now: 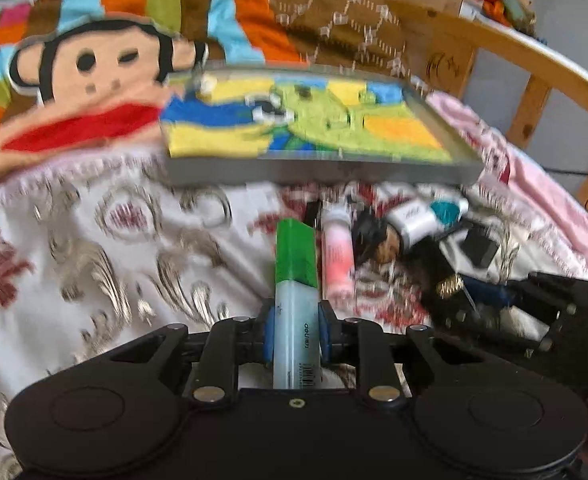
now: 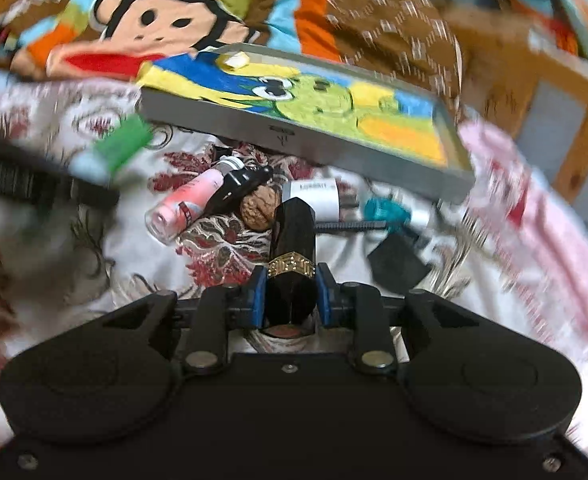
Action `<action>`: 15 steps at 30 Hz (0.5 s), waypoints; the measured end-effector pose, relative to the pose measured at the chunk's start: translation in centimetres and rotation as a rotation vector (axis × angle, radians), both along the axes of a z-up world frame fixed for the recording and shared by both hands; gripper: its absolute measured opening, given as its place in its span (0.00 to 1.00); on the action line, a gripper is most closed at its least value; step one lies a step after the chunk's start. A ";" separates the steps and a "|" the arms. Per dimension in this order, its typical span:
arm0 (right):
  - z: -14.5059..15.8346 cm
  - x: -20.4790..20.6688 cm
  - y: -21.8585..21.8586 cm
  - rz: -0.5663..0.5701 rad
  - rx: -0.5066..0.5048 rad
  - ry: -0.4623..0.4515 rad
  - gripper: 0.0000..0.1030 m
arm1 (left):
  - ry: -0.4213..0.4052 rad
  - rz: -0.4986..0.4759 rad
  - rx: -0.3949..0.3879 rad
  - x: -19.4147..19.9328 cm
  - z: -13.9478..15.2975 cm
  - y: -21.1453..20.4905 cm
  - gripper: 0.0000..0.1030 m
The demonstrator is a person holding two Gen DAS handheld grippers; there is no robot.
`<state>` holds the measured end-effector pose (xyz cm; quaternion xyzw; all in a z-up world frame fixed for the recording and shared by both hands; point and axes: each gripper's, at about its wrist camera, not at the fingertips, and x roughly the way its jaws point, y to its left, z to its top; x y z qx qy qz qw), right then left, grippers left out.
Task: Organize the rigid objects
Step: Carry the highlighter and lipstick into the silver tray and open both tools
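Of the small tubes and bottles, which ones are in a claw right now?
Two: the green-capped highlighter in the left claw, and the black gold-banded tube in the right claw. The pink tube and teal-capped white bottle lie loose on the cloth.

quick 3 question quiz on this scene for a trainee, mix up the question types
1. True or false: the left gripper is shut on the green-capped highlighter.
2. What does the right gripper hold? A) walnut B) black lipstick tube with gold band C) pink tube
3. Fill in: the walnut lies in front of the grey ____ with a bright cloth lining.

Key
1. True
2. B: black lipstick tube
3. tray; the pink tube lies near the walnut.
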<state>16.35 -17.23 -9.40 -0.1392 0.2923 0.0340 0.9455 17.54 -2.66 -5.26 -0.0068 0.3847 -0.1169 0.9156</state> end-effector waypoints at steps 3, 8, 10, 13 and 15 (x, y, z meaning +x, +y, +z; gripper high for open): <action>0.4 -0.4 0.6 -0.002 -0.088 -0.070 0.17 | -0.063 0.021 -0.024 0.2 1.2 0.2 0.22; 1.7 0.5 -0.7 -0.070 -0.091 -0.165 0.18 | -0.148 0.049 -0.059 2.1 2.7 0.0 0.22; 2.5 1.3 -2.0 -0.101 -0.069 -0.221 0.18 | -0.181 0.066 -0.078 3.3 3.2 -0.2 0.22; 3.9 3.3 -3.6 -0.136 0.000 -0.309 0.18 | -0.222 0.083 -0.113 5.7 3.9 -0.9 0.22; 4.7 4.9 -4.9 -0.148 0.053 -0.350 0.18 | -0.253 0.083 -0.123 7.5 4.1 -1.6 0.22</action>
